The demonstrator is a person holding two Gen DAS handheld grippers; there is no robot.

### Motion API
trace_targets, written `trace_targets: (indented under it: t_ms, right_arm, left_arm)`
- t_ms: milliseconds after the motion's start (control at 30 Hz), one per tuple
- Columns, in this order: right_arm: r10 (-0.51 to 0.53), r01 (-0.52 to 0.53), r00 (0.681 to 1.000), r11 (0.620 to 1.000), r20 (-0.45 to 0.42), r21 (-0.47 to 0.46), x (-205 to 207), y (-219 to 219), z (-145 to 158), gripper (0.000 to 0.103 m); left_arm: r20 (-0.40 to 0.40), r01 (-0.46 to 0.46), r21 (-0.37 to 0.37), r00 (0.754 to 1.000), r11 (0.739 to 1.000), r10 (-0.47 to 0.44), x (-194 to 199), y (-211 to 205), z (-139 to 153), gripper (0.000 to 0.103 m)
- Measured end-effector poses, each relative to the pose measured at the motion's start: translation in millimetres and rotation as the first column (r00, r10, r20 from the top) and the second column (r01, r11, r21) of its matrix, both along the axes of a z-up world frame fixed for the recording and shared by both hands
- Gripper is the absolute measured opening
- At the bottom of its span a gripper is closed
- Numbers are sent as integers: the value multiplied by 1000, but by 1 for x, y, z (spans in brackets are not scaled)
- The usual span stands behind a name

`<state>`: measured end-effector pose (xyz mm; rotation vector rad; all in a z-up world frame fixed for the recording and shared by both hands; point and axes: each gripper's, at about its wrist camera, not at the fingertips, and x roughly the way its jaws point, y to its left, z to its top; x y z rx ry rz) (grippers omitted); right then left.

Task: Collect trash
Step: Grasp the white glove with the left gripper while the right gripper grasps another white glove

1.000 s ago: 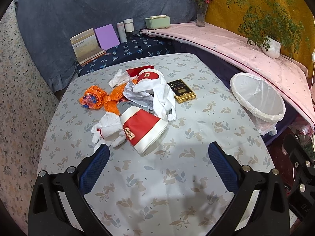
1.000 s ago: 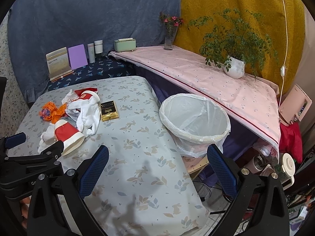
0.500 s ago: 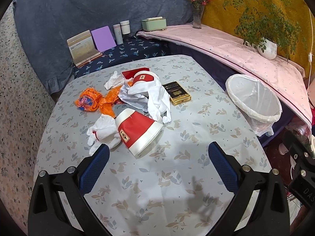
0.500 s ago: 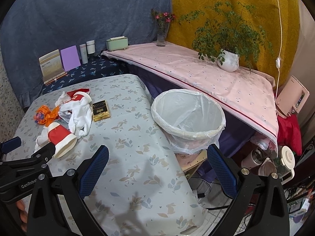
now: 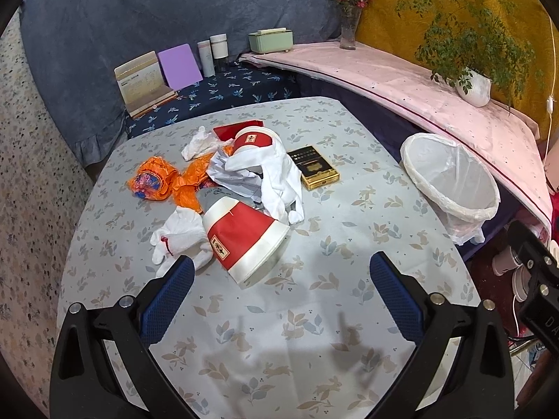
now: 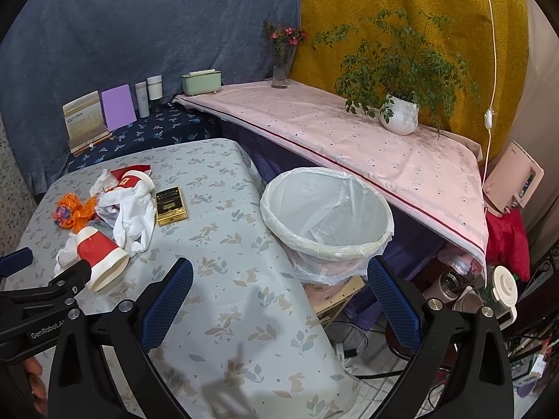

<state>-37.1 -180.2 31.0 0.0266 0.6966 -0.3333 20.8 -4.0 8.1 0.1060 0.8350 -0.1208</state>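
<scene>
Trash lies in a loose heap on the far left part of the desk [image 5: 349, 244]: a red-and-white paper cup [image 5: 244, 241] on its side nearest the camera, a crumpled white tissue [image 5: 181, 237] touching its left flank, an orange wrapper [image 5: 157, 181] behind, and a white plastic bag [image 5: 269, 171] draped over a second red cup [image 5: 253, 139]. A gold-and-black box [image 5: 314, 171] sits just beside the heap on the right.

The near cup could roll away or crush, I judge, if pinched across its open rim, since it rests on a curved wall. The bag is tangled with other pieces and may drag them off the desk edge when lifted. The lined bin [image 6: 325, 220] stands off the desk's right side, below the surface, so a light tissue released early could fall to the floor beside it.

In the left wrist view, the left hand-held gripper [image 5: 279, 293] hovers with its fingers wide apart and nothing between them, the cup just ahead and slightly left of centre. The right hand-held gripper [image 6: 279, 296] is likewise spread and empty, aimed towards the bin, well apart from the heap.
</scene>
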Motion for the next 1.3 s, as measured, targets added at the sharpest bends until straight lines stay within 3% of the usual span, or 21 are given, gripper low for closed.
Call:
trace_targets:
  t_ms: [400, 767, 1067, 1133, 1300]
  right_arm:
    - [49, -48, 999, 997, -8, 63, 40, 20, -15, 96]
    - [116, -114, 993, 991, -31, 65, 90, 65, -33, 96]
    - [161, -156, 985, 985, -64, 66, 126, 97, -50, 96]
    - [170, -165, 983, 984, -69, 66, 134, 103, -53, 96]
    - [197, -191, 977, 978, -81, 80, 155, 116, -60, 95]
  left_arm:
    - [-31, -112, -39, 993, 993, 111, 36, 63, -27, 96]
    - [-140, -207, -45, 970, 977, 199, 88, 130, -68, 96]
    - [-249, -232, -125, 949, 965, 195, 119, 154, -99, 95]
    - [-264, -235, -134, 945, 963, 194, 123, 156, -105, 89]
    - [-307, -214, -187, 940, 959, 150, 131, 159, -117, 59]
